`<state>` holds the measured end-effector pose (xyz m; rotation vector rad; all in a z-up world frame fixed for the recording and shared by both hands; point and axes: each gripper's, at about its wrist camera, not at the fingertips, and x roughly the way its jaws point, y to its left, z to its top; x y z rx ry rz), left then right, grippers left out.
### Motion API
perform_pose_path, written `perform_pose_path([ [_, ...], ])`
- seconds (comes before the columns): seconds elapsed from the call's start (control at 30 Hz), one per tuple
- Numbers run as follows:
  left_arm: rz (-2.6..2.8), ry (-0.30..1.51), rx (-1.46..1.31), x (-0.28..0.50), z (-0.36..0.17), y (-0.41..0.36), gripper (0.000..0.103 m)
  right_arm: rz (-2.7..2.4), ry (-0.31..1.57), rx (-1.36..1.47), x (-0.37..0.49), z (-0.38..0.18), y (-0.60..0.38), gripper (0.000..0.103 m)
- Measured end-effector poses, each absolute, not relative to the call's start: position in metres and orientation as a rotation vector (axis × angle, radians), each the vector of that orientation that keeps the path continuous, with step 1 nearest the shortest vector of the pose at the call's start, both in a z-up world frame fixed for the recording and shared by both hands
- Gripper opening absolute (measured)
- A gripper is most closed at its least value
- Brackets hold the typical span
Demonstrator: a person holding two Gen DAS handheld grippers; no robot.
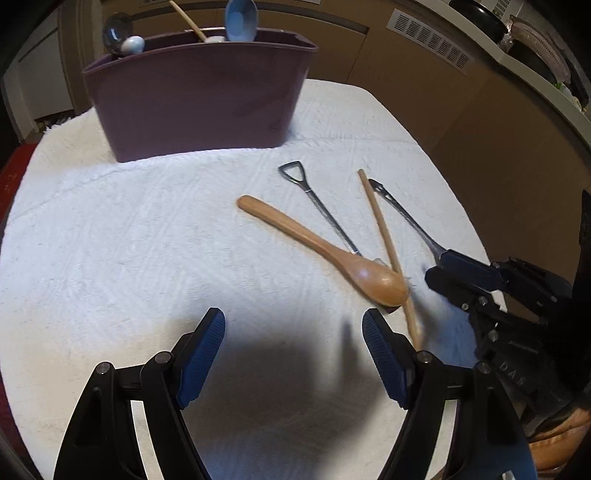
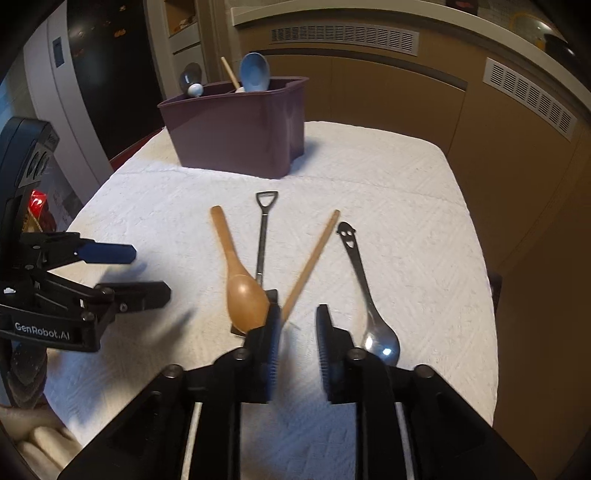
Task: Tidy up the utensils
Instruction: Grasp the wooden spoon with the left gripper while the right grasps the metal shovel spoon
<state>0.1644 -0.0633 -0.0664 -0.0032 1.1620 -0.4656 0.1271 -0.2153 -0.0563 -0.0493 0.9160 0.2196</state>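
Note:
A wooden spoon [image 1: 325, 251] [image 2: 240, 288], a shovel-shaped metal spoon [image 1: 317, 206] [image 2: 263, 236], a wooden chopstick [image 1: 384, 240] [image 2: 314, 258] and a steel spoon with a smiley handle [image 1: 402, 214] [image 2: 365, 295] lie on the white towel [image 1: 129, 229]. A purple holder [image 1: 199, 99] [image 2: 240, 129] at the back holds a blue spoon [image 1: 240, 18], a chopstick and other spoons. My left gripper [image 1: 293, 328] [image 2: 147, 273] is open and empty, left of the utensils. My right gripper [image 2: 297, 321] [image 1: 439, 266] is open, low over the near end of the chopstick, beside the steel spoon's bowl.
The towel covers a small table whose edges fall off close on the right [image 2: 487, 295] and left. Brown cabinets with vents [image 2: 343, 37] stand behind. A red-patterned item [image 2: 37, 206] lies beyond the left table edge.

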Motion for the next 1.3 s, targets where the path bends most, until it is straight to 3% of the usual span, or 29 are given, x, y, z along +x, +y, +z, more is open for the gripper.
perform_pose_path([
  [0.27,-0.331,1.210,-0.104,0.223,-0.079,-0.080,0.073,0.173,0.890,-0.036,0.117,-0.063,-0.235,0.035],
  [0.47,-0.303,1.148,0.035,0.240,-0.082,-0.111,0.070,0.142,0.884,-0.057,0.120,-0.069,-0.244,0.040],
  [0.57,-0.298,1.091,0.123,0.238,-0.082,-0.123,0.051,0.134,0.895,-0.055,0.125,-0.074,-0.246,0.040],
  [0.7,-0.327,1.051,0.144,0.229,-0.080,-0.117,0.017,0.126,0.893,-0.043,0.128,-0.072,-0.248,0.050],
  [0.77,-0.333,1.026,0.166,0.221,-0.079,-0.108,0.010,0.121,0.892,-0.034,0.130,-0.071,-0.250,0.054],
  [0.83,-0.343,1.011,0.189,0.213,-0.079,-0.097,0.009,0.117,0.888,-0.023,0.132,-0.069,-0.250,0.063],
  [0.9,-0.351,1.000,0.204,0.203,-0.077,-0.081,0.009,0.121,0.883,-0.016,0.133,-0.065,-0.249,0.066],
  [1.3,-0.254,1.030,0.119,0.174,-0.077,0.007,0.010,0.282,0.907,-0.061,0.195,-0.045,-0.184,0.066],
])
